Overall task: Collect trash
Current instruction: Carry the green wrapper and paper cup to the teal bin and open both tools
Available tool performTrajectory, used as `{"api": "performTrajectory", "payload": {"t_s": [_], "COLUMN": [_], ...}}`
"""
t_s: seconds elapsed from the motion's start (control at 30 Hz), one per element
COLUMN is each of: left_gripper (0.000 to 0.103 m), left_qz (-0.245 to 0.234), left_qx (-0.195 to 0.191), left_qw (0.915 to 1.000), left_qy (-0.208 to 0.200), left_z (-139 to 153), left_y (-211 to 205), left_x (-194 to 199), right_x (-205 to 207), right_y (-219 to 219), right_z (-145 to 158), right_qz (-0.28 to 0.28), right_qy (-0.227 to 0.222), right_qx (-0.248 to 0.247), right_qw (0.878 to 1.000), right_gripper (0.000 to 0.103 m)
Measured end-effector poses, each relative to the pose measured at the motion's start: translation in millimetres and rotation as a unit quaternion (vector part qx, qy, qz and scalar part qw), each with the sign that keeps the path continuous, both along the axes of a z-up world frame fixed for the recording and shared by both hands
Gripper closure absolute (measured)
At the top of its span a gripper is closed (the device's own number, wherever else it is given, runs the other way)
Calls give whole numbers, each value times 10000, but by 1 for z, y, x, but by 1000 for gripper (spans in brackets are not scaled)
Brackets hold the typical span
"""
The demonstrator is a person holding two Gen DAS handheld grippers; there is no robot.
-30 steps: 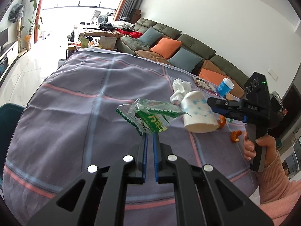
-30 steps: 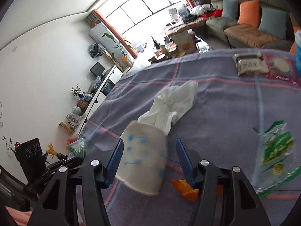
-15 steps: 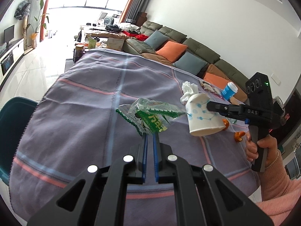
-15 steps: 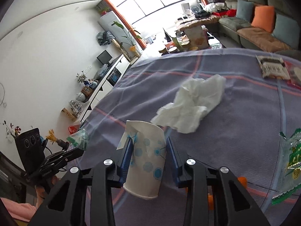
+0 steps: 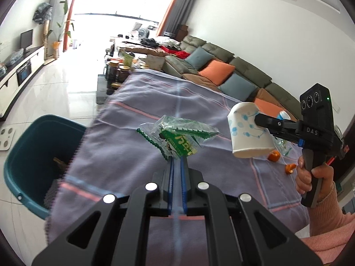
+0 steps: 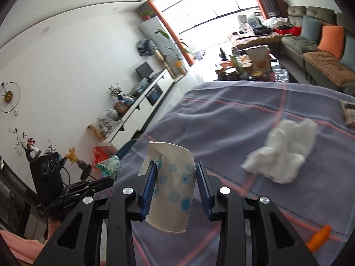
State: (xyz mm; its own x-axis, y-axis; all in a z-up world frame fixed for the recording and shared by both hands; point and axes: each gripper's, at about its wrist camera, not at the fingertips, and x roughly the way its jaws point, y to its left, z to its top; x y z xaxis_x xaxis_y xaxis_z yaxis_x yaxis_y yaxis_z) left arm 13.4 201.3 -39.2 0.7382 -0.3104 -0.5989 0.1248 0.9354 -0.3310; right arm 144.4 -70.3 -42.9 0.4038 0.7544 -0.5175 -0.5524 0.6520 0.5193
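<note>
Above the tablecloth's (image 5: 133, 115) left edge, near the teal bin (image 5: 17, 155), you are carrying two featherlight pieces: your left gripper (image 5: 176, 166) is pinching the crinkly green wrapper (image 5: 177, 137) by its edge, your right gripper (image 6: 175, 177) is squeezing the crushable paper cup (image 6: 170, 186) mid-wall.

Both views were lit by daylight from a large window (image 5: 119, 17) far ahead of the tongs, blown out to white with glare spread over the pale floor (image 5: 66, 82) beneath it. The scene was rendered bright, with only soft, faint shadows. Strong fisheye bending was seen, and dark vignetting at the corners. Motion blur was noted on the crumpled tissue (image 6: 281, 153) to the right of the right tongs and along the cloth edge left of the left tongs.
</note>
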Motion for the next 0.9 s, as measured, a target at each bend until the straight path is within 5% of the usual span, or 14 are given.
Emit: {"api": "performTrajectory", "payload": {"t_s": [0.9], "left_gripper": [95], "left_qz": [1560], "left_qx": [63], "left_qw": [9873], "left_qy": [284], "left_z": [-14], "left_y": [128], "left_x": [-29], "right_x": [19], "right_y": [178], "right_z": [13], "right_qz": [1110], "right_qy": [-262], "right_qx": [-182], "right_qw": [9933], "right_gripper": [66]}}
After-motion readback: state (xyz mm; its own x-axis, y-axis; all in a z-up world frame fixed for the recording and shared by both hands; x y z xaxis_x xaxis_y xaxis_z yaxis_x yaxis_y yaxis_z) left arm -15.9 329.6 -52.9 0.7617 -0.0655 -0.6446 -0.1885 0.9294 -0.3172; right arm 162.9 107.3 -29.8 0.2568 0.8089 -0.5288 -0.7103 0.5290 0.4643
